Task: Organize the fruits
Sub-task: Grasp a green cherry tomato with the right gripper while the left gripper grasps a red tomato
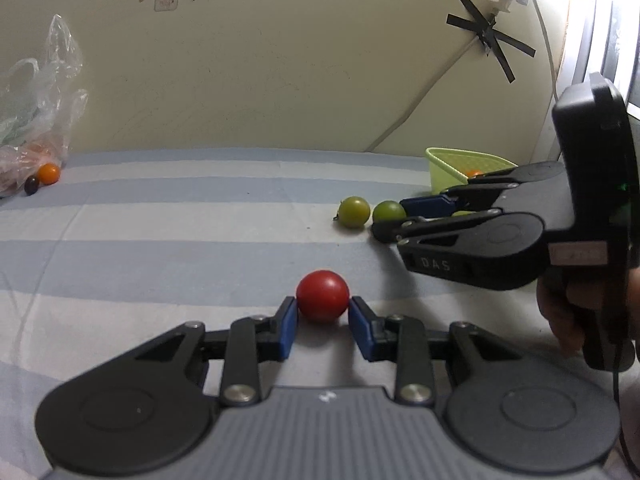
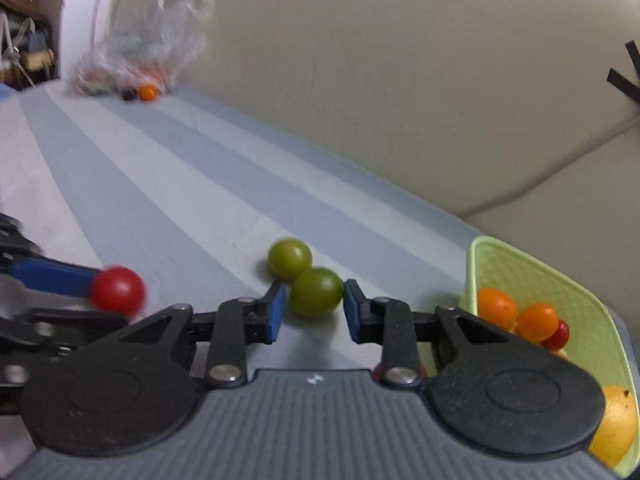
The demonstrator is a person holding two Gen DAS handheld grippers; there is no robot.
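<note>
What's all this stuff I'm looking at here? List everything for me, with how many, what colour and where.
Round red tomato: one, red, on the striped cloth between the left tool's fingers.
Round green tomatoes: two, green, touching each other; the nearer one sits between the right tool's fingers.
Light green plastic basket: one, at the right edge by the wall, holding orange, red and yellow fruit.
Clear plastic bag: one, crumpled, far left by the wall.
Small orange fruit: one, beside the bag.
Small dark fruit: one, next to it.
Blue-and-white striped cloth: one, under everything.
Left tool: black with blue pads, open.
Right tool: same, open.
</note>
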